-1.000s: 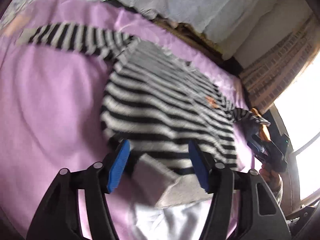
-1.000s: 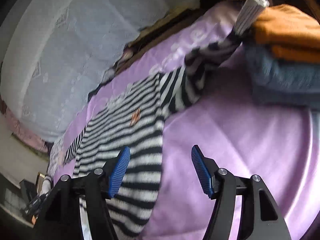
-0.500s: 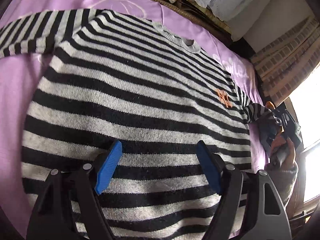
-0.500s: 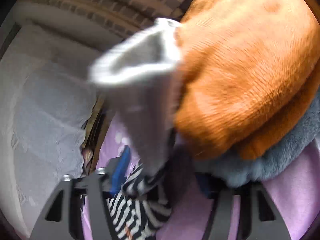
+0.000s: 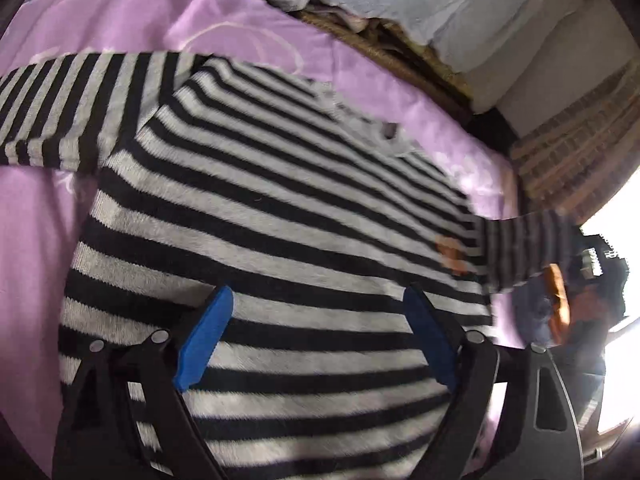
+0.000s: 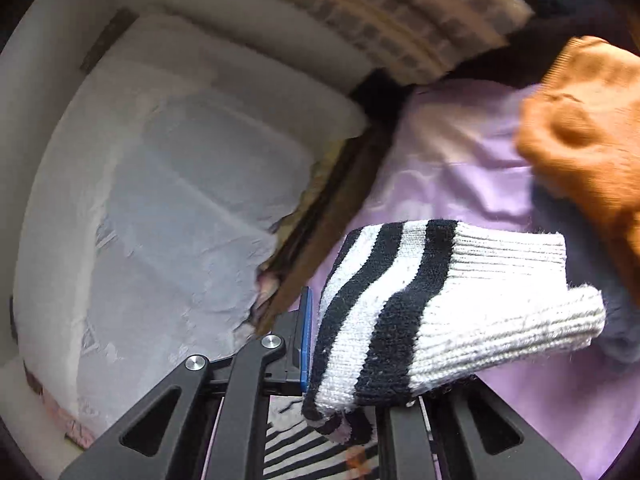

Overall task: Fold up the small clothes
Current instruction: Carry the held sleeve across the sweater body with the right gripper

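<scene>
Black-and-grey striped knit sweater [image 5: 280, 216] lies spread face-up on the lilac bedsheet [image 5: 32, 240], one sleeve out toward 9 o'clock. Left gripper [image 5: 320, 340] hovers over its lower body, jaws wide with nothing between them. Right gripper [image 6: 344, 344] jaws clamp the ribbed grey sleeve cuff [image 6: 480, 312], lifted; folded orange knit garment [image 6: 588, 128] at 2 o'clock.
</scene>
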